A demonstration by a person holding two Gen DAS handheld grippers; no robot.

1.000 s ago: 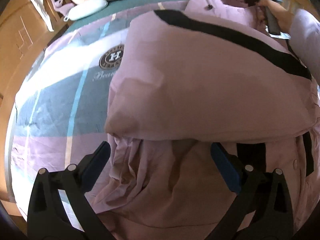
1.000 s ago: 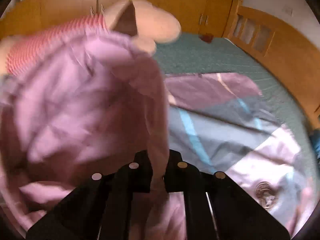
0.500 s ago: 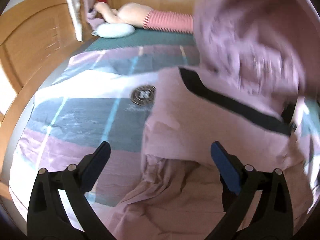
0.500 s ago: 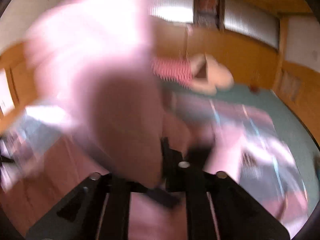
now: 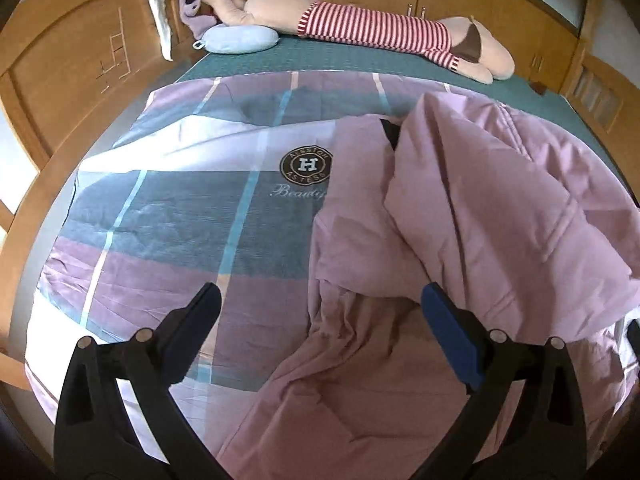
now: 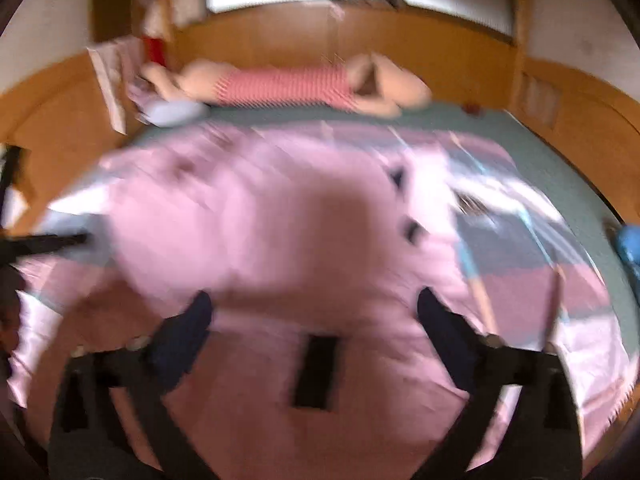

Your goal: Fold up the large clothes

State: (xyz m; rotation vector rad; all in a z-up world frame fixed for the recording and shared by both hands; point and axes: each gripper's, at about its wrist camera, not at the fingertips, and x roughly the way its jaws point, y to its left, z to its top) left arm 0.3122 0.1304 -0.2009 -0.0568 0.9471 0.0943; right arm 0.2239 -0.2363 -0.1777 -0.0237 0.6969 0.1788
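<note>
The right gripper point(image 6: 314, 308) is hanging above the pink garment point(image 6: 280, 220), its jaws having just been opening, nothing between them. The left gripper point(image 5: 320, 300) is hovering spread wide over the garment's near edge, gripping nothing.

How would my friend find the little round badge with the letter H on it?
Start at the big bed with the long striped plush toy lying across its far end. Nearer the camera lies a checked bedsheet, and the badge sits near its middle, just left of the pink garment. It is the only dark circle there, with curly writing underneath.
</note>
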